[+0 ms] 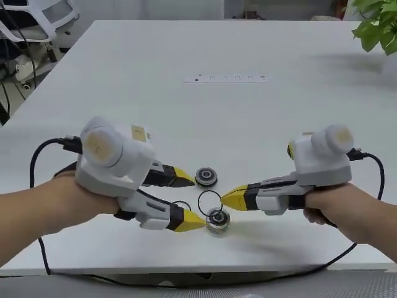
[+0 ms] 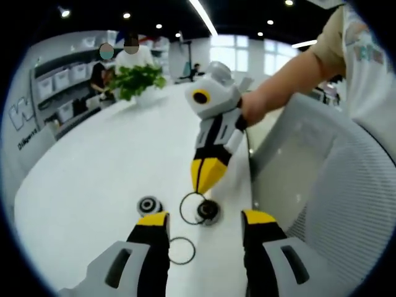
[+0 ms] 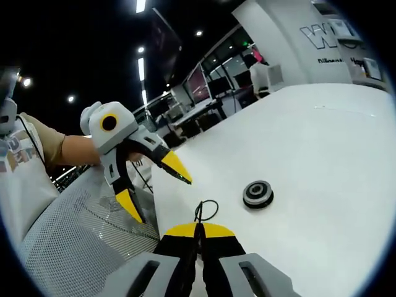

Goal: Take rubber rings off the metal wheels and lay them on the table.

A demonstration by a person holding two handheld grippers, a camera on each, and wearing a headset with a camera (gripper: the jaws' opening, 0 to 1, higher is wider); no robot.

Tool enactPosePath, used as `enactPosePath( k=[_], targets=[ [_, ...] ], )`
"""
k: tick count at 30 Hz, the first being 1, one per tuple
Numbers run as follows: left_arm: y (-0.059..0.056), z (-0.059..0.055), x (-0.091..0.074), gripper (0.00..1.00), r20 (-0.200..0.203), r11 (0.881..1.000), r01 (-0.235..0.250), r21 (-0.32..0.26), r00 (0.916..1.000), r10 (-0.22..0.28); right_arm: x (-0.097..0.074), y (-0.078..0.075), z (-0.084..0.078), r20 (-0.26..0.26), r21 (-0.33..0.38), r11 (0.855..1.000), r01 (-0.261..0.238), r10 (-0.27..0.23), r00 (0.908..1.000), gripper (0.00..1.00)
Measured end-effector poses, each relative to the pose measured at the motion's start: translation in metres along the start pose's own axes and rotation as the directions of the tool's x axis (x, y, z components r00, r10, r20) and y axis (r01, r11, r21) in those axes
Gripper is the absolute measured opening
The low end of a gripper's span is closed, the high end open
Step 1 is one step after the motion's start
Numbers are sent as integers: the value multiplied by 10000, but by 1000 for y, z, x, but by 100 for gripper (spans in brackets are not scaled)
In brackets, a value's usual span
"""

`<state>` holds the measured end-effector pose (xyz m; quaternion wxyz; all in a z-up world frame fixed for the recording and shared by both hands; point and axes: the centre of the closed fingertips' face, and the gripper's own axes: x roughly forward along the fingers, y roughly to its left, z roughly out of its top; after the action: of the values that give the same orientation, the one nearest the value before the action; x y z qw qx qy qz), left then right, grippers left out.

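Note:
My right gripper (image 1: 226,198) (image 3: 198,230) is shut on a thin black rubber ring (image 1: 209,202) (image 2: 193,207) (image 3: 207,210), held just above a metal wheel (image 1: 217,220) (image 2: 207,211). I cannot tell whether the ring still touches that wheel. My left gripper (image 1: 188,198) (image 2: 206,219) is open, its yellow-tipped jaws on either side of this wheel without touching it. A second wheel (image 1: 206,177) (image 2: 150,205) (image 3: 258,193) with a dark ring on it sits a little farther back. One loose ring (image 1: 181,205) (image 2: 179,250) lies flat on the white table (image 1: 186,112) by the left gripper's lower jaw.
A white power strip (image 1: 226,78) lies mid-table farther back. Plant leaves (image 1: 375,25) hang at the far right corner and an office chair (image 1: 37,18) stands at the far left. The table's front edge (image 1: 205,270) runs just below the grippers, with cables trailing over it.

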<state>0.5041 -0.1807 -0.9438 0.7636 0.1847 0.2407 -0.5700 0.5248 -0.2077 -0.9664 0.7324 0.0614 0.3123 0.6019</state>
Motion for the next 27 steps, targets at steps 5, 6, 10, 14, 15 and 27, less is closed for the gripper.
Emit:
enactPosePath(
  k=[5, 6, 10, 14, 15, 27],
  targets=[
    [6, -3, -15, 50, 72, 9995, -298, -135, 9995, 299, 8, 3, 7, -138, -175, 9997, -140, 138, 9998, 0],
    [8, -5, -18, 51, 72, 9991, -385, -162, 9992, 386, 9, 4, 9, -161, -196, 9997, -172, 169, 9997, 0],
    [12, -10, -30, 54, 118, 9977, -606, -317, 9981, 610, 18, 6, 13, -321, -336, 9990, -289, 278, 9991, 0],
    [16, -14, -39, 57, 144, 9958, -811, -430, 9965, 818, 28, 9, 16, -532, -463, 9981, -410, 385, 9978, 0],
    [16, -15, -41, 57, 166, 9951, -860, -479, 9961, 869, 30, 9, 16, -566, -488, 9979, -433, 405, 9976, 0],
    [24, -25, -55, 64, 285, 9882, -1315, -790, 9906, 1341, 57, 12, 11, -1121, -414, 9977, -535, 486, 9925, 0]
  ],
)
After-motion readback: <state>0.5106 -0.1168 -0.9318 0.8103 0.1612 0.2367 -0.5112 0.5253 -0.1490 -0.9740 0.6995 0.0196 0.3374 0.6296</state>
